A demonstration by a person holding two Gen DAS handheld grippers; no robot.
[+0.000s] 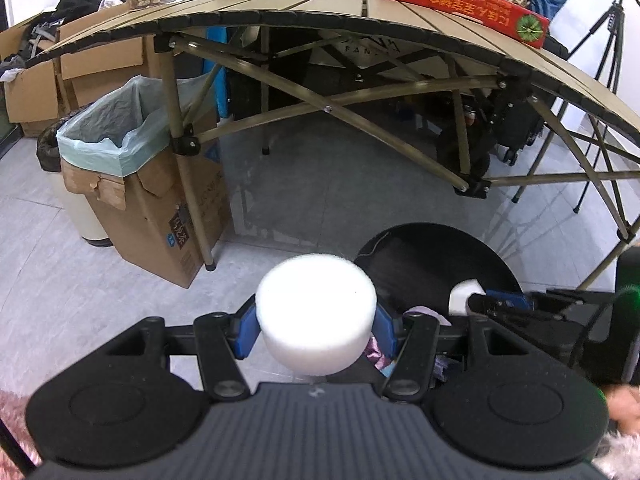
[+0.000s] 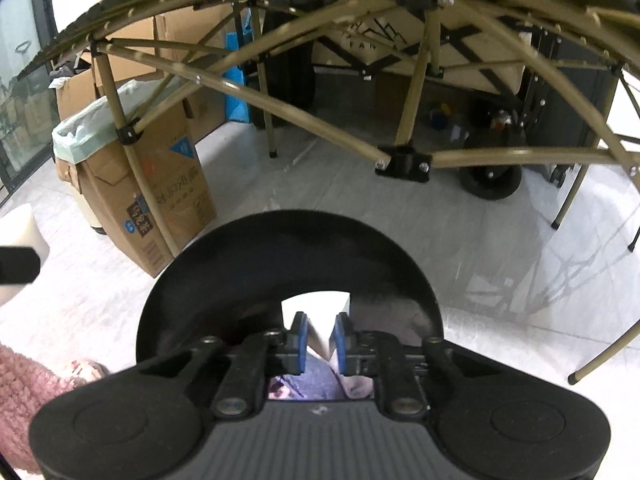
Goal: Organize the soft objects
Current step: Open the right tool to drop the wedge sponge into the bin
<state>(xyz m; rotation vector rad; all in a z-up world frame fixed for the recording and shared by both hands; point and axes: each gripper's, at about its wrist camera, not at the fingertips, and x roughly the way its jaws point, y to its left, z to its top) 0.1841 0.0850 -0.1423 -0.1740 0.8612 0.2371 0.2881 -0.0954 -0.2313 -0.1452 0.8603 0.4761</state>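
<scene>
- The white foam puck (image 1: 316, 316) sits squeezed between the blue pads of the left gripper (image 1: 316, 322) — a short round cylinder, flat face up, its axis standing roughly upright across the fingers, held in the air above the floor.
- Just to its right and a little ahead lies the black round bin (image 1: 440, 256), mouth open; that looks like the drop target, so the puck has to travel rightward and forward to clear the rim.
- Over the bin already: the right gripper (image 2: 320, 338), fingers narrowly parted, with a second white foam piece (image 2: 316, 308) showing beyond and between the tips. The pads do not seem to press on it — my read is a release, though the contact is hard to judge.
- Soft purple and pink cloth (image 2: 316, 386) shows under the right gripper, low inside the bin.
- So the right hand is nearer the bin and occupies its mouth; the left one probably waits for room.
- Outward: a lined cardboard box (image 1: 152, 200) to the left on the floor, the folding worktop (image 1: 280, 8) above and behind, a red carton (image 1: 464, 0) on it.
</scene>
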